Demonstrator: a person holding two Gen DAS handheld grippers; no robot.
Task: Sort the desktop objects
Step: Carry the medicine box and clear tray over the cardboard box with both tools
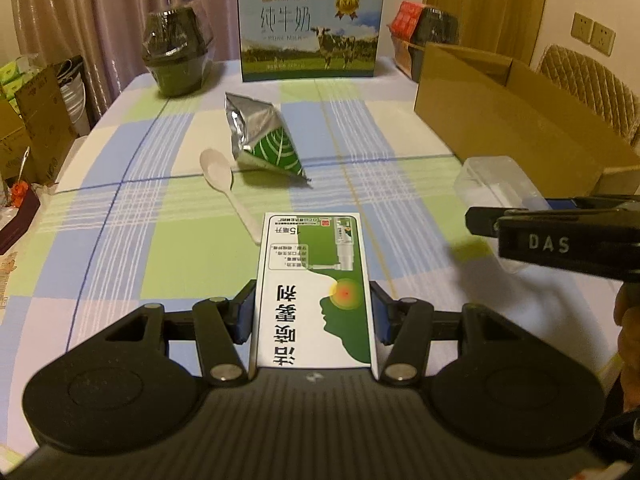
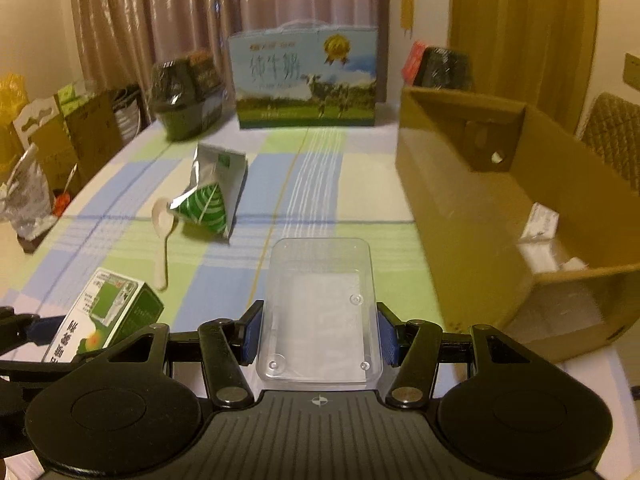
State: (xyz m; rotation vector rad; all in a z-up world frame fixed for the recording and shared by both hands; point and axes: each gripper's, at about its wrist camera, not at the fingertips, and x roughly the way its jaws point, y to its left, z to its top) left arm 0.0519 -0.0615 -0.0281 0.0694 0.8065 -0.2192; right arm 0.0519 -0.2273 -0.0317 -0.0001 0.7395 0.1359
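My left gripper (image 1: 314, 314) is shut on a white and green medicine box (image 1: 316, 280) and holds it above the checked tablecloth. The box also shows in the right wrist view (image 2: 108, 312). My right gripper (image 2: 318, 336) is shut on a clear plastic box (image 2: 320, 308), which also shows at the right of the left wrist view (image 1: 496, 188). A white plastic spoon (image 1: 228, 188) and a silver and green foil pouch (image 1: 260, 136) lie on the cloth ahead. An open cardboard box (image 2: 480, 216) stands at the right.
A milk carton case (image 1: 310, 28) and a wrapped dark pot (image 1: 176, 52) stand at the far edge of the table (image 1: 120, 220). Cardboard boxes and bags stand off the left edge (image 2: 52, 140). The cardboard box holds white packets (image 2: 540, 220).
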